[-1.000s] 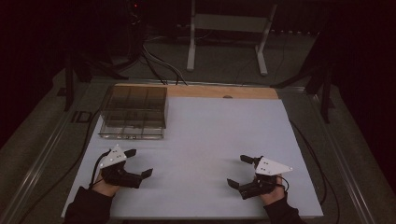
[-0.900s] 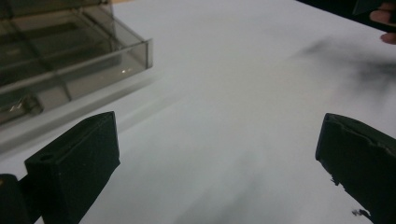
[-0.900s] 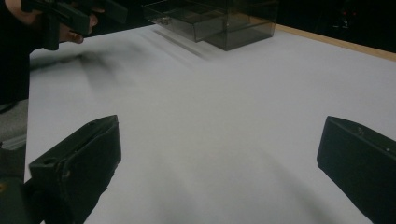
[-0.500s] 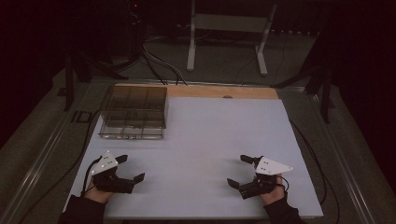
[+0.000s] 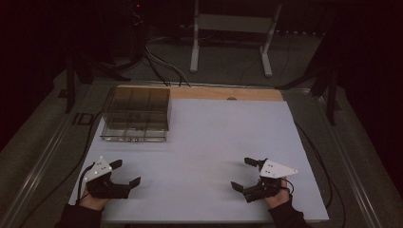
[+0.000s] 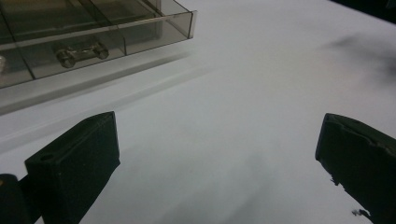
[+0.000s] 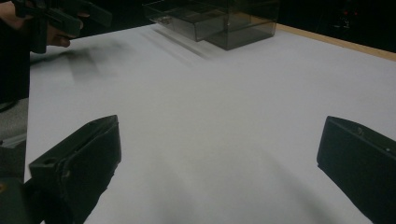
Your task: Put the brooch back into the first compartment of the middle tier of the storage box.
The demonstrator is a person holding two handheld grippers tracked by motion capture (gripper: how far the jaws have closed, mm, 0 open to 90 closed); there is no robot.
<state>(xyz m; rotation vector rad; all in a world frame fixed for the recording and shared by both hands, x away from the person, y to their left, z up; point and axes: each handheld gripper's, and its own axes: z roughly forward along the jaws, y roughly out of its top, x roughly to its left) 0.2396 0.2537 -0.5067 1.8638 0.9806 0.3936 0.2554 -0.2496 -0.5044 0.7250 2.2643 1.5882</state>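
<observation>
1. Clear smoky plastic is what you're working toward: the compartment box (image 5: 136, 114) sits at the far left of the white worktop (image 5: 214, 142), its near wall facing you.
2. Your left gripper (image 5: 122, 174) hovers low near the front left corner, jaws spread wide with nothing between them. From the left gripper view the box (image 6: 93, 32) is up and to the left, so you're lined up roughly toward its near row, probably so you can reach straight in.
3. That near row holds a small metal part (image 6: 80, 52), looks like a dumbbell-shaped bit of hardware. Can't tell exactly what it is through the tinted wall.
4. Your right gripper (image 5: 243, 175) is at the front right, well apart from the box, jaws also wide and empty. In the right gripper view it points diagonally across the bare worktop toward the box (image 7: 219, 21), with your left hand (image 7: 44, 28) off in the top left corner.
5. My read: both grippers are parked open so either one can go in. Left is nearer, so I'd lead with that.
</observation>
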